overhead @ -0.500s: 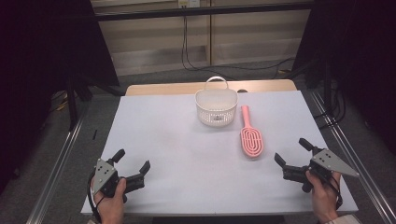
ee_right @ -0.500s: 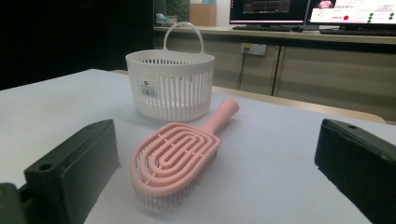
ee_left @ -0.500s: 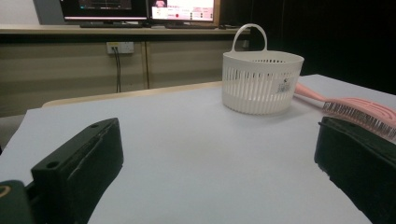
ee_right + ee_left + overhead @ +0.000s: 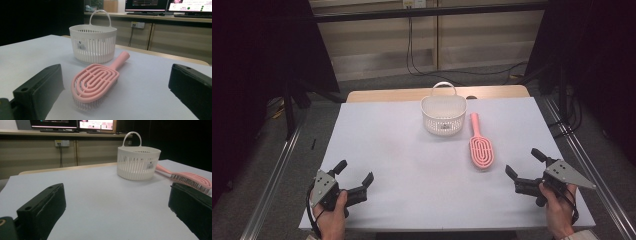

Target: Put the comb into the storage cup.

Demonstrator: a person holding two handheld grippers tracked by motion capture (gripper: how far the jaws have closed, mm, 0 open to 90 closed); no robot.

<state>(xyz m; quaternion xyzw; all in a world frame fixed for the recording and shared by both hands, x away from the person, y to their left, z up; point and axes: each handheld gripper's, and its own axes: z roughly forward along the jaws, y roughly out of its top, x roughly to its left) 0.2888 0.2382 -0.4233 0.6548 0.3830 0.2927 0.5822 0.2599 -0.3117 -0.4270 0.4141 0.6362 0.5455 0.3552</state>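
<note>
Pink hairbrush (image 4: 481, 147) lies bristles-down just beside the white basket (image 4: 443, 116), untouched.
Both tools, left tool (image 4: 354, 174) and right tool (image 4: 523, 163), rest wide open and empty at the desk's (image 4: 402, 150) near corners, the right one aimed at the brush, seemingly ready to reach.

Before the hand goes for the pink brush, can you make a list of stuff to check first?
1. Right gripper jaws open and empty: ok.
2. Left gripper open, out of the way: ok.
3. Pink brush lies flat, bristles down, nothing on it: ok.
4. Path from right gripper to brush free: ok.
5. White basket upright beside the brush: ok.
6. Basket empty inside: cannot tell.
</note>
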